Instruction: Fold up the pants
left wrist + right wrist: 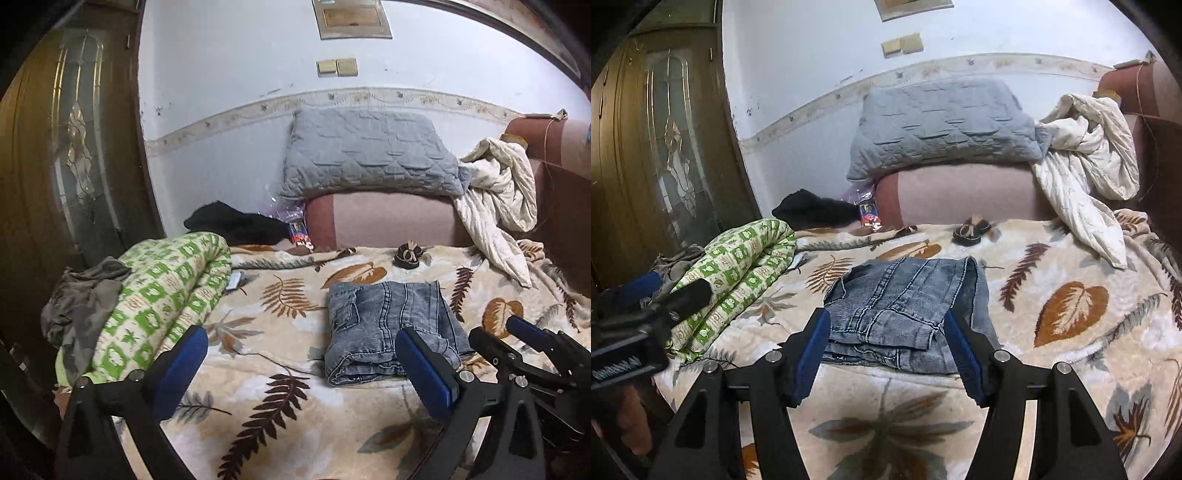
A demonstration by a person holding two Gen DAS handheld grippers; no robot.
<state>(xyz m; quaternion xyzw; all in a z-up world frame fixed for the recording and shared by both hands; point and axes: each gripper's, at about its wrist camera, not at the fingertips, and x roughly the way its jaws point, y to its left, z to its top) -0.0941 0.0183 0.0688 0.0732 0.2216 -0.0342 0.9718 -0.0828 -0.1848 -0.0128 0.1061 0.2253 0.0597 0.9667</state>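
Folded denim pants (391,328) lie flat on the leaf-print blanket (288,406) on the bed, just ahead of both grippers. Left gripper (303,369) jaws spread wide, nothing between them; pants sit ahead and right of it. Right gripper (890,354) jaws apart, empty, pants' near edge just beyond its tips, not touching. Rolled green quilt (738,273) off to the left. Small red-blue packet (870,216) beyond, print unreadable. Dark object (971,229) farther ahead, unclear what. Wall frame (351,18) cut off at top.

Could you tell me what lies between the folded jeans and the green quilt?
Only bare leaf-print blanket between jeans and quilt, in both views.
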